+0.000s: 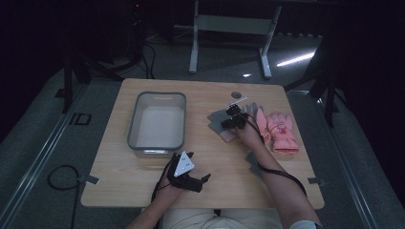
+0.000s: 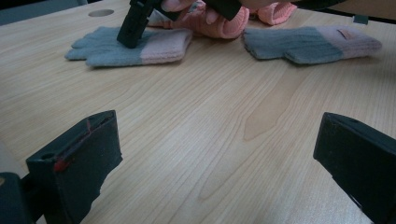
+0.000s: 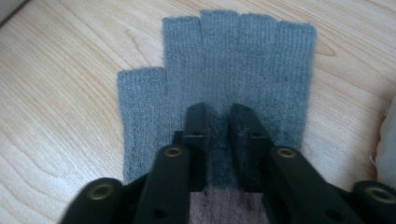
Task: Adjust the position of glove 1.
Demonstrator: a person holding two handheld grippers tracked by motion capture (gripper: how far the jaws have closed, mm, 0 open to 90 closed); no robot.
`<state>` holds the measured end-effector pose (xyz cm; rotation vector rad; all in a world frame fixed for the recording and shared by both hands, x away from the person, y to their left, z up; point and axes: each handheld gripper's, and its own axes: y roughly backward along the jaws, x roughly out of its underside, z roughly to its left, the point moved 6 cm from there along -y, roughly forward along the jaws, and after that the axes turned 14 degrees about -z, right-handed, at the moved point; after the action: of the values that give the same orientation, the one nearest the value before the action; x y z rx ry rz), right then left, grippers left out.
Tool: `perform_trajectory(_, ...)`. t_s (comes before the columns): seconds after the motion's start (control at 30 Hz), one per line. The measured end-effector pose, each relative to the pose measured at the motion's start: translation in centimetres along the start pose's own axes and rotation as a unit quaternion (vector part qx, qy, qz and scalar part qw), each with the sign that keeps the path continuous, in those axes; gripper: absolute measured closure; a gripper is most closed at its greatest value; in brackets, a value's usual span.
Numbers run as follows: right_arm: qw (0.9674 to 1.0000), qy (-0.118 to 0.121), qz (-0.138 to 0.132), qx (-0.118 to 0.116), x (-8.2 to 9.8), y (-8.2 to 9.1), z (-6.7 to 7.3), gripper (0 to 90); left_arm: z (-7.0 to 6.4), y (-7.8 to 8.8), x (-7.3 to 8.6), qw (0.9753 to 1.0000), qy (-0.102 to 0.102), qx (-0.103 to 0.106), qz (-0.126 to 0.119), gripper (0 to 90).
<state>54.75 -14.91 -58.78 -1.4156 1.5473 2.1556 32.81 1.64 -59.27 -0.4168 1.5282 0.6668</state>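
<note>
Right gripper (image 3: 218,116): jaws narrow, pinching a fold of the grey glove (image 3: 233,70), centre-right of the table (image 1: 143,176).
Left gripper (image 1: 191,174): jaws wide, holding nothing, bottom centre.
Bin (image 1: 136,121): upper left, seemingly empty.
Pink glove (image 1: 282,129): right.

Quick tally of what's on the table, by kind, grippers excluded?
Grey fingerless gloves with pink cuffs: 2, one under the right gripper at, one at
Pink gloves: 2, at and
Grey bin: 1, at
Total: 5
</note>
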Motion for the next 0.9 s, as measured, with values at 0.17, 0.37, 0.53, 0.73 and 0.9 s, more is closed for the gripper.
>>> perform_trajectory(0.17, 0.9997, 0.011, -0.001, 0.020, -0.1, 0.0, 0.5, 84.4, 0.1, 0.0, 0.0, 1.0000, 0.000, -0.006, 0.001, 0.4)
perform_trajectory(0.37, 0.9994, -0.025, -0.023, 0.011, -1.3, 2.0, 0.9, 85.7, 0.0, 0.0, 0.0, 1.0000, -0.001, -0.006, 0.000, 0.4)
perform_trajectory(0.53, 0.9958, -0.056, -0.072, 0.008, -2.9, 5.4, 2.4, 85.7, 0.1, 0.0, 0.0, 1.0000, -0.002, -0.008, 0.002, 0.4)
perform_trajectory(0.73, 0.9898, -0.083, -0.105, 0.050, -3.0, 8.7, 4.0, 85.7, 0.0, 0.0, 0.0, 0.9999, -0.006, -0.011, 0.002, 0.4)
perform_trajectory(0.9, 0.9832, -0.117, -0.127, 0.058, -2.0, 11.3, 5.9, 85.7, 0.0, 0.0, 0.0, 0.9999, -0.006, -0.011, 0.003, 0.4)
